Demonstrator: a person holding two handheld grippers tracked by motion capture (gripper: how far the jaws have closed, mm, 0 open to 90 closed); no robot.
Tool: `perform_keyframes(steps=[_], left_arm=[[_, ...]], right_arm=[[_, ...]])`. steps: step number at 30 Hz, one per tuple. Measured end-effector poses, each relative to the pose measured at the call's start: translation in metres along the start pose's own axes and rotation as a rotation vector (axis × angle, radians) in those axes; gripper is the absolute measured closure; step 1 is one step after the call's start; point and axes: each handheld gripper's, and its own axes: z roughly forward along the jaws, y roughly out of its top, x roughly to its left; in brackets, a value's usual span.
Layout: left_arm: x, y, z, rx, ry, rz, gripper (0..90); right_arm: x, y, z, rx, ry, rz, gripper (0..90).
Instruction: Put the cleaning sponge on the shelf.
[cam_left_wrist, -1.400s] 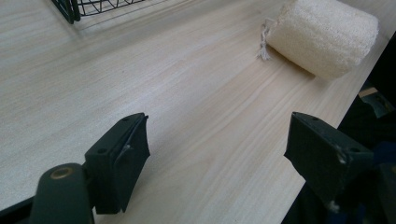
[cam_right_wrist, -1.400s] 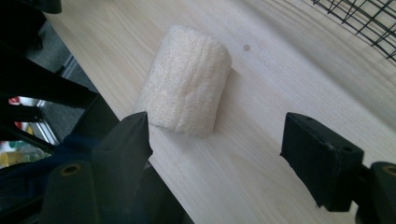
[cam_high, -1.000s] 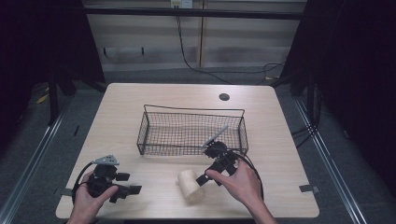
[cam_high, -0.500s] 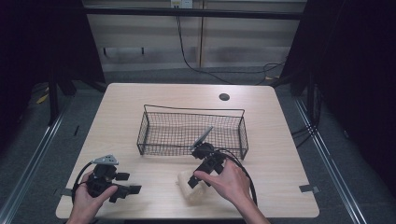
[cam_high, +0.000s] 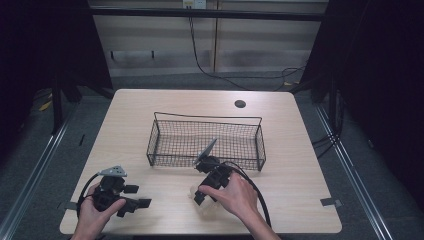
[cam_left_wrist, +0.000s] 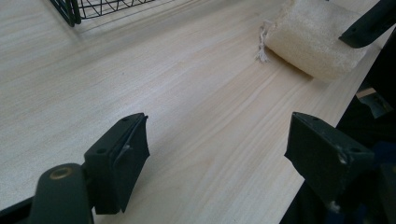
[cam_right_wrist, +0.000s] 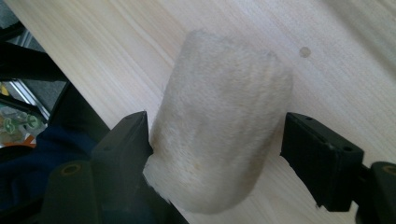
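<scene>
Workspace seen from above and along each gripper. The right gripper (cam_high: 200, 194), held in the person's right hand (cam_high: 231, 195), is lowered over a pale loofah sponge (cam_right_wrist: 219, 135) lying on the wooden table (cam_high: 300, 165) near its front edge, in front of the empty wire basket (cam_high: 206, 141). In the right gripper view the jaws stand apart on either side of the sponge: one touches its side, the other is just clear of it. The left gripper (cam_high: 134, 203) rests near the front left corner, jaws spread wide over bare wood, with the sponge (cam_left_wrist: 312, 44) well apart from it.
</scene>
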Motion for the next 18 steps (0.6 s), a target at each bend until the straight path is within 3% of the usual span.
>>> perform_keyframes(steps=[7,18], left_arm=[[0.0,0.0,0.0,-0.003,-0.001,-0.003,20.6],[0.0,0.0,0.001,0.007,-0.004,0.004,20.5]], right_arm=[[0.001,0.002,0.009,0.013,-0.019,-0.001,26.2],[-0.001,0.004,0.015,0.062,-0.005,-0.004,24.8]])
